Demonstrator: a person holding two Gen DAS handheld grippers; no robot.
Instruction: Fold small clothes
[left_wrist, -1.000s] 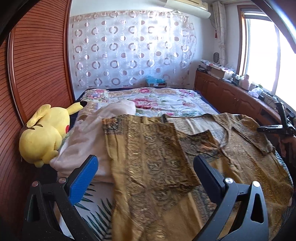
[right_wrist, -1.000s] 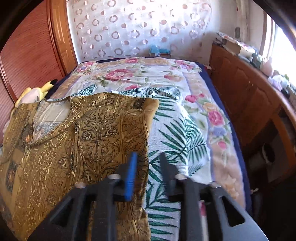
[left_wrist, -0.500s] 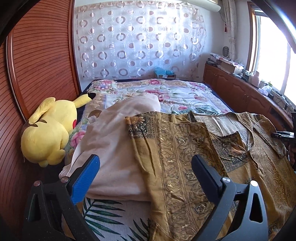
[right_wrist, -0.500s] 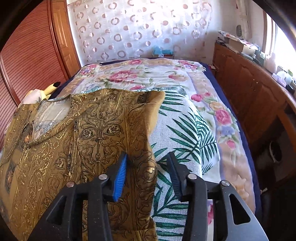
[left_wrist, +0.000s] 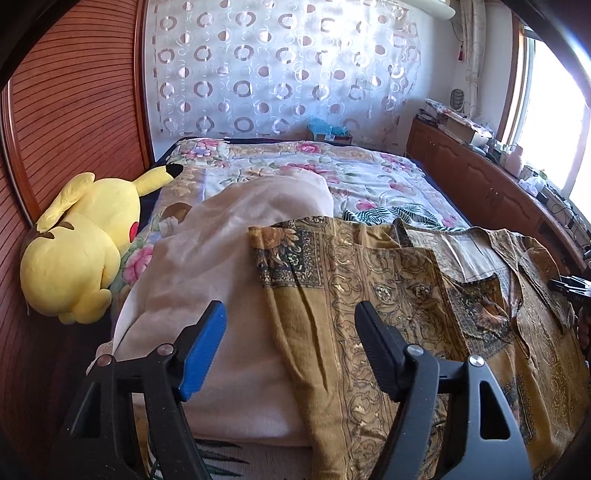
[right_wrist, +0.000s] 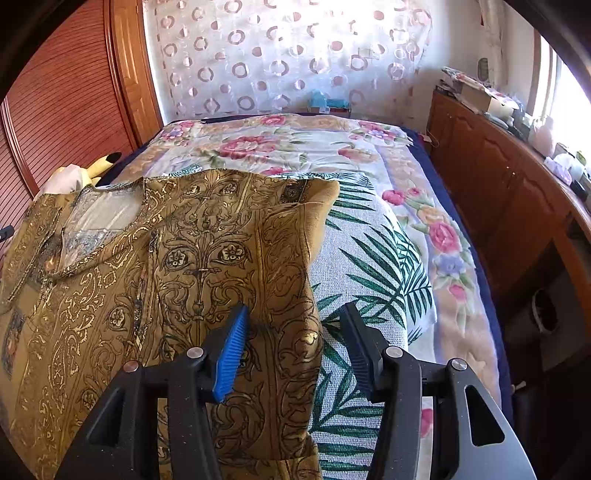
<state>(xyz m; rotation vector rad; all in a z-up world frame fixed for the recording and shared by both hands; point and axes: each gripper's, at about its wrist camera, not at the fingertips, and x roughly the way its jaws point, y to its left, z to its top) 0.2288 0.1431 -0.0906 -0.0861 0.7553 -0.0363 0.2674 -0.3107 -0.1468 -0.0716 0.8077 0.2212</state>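
Note:
A gold patterned shirt (left_wrist: 399, 295) lies spread on the bed, both sleeves folded inward; it also shows in the right wrist view (right_wrist: 177, 280). My left gripper (left_wrist: 291, 350) is open and empty, above the shirt's left folded edge where it overlaps a cream cloth (left_wrist: 221, 280). My right gripper (right_wrist: 293, 347) is open and empty, its jaws straddling the shirt's right folded edge (right_wrist: 314, 295) above the leaf-print cover (right_wrist: 369, 280).
A yellow plush toy (left_wrist: 81, 243) lies at the bed's left edge by the wooden wall. The floral bedspread (right_wrist: 295, 147) stretches to the curtain. A wooden cabinet (right_wrist: 517, 192) with clutter runs along the right under the window.
The right gripper has opened from nearly shut and pulled back a little. The left gripper has drifted left and narrowed somewhat, bringing more of the cream cloth and the plush toy into view.

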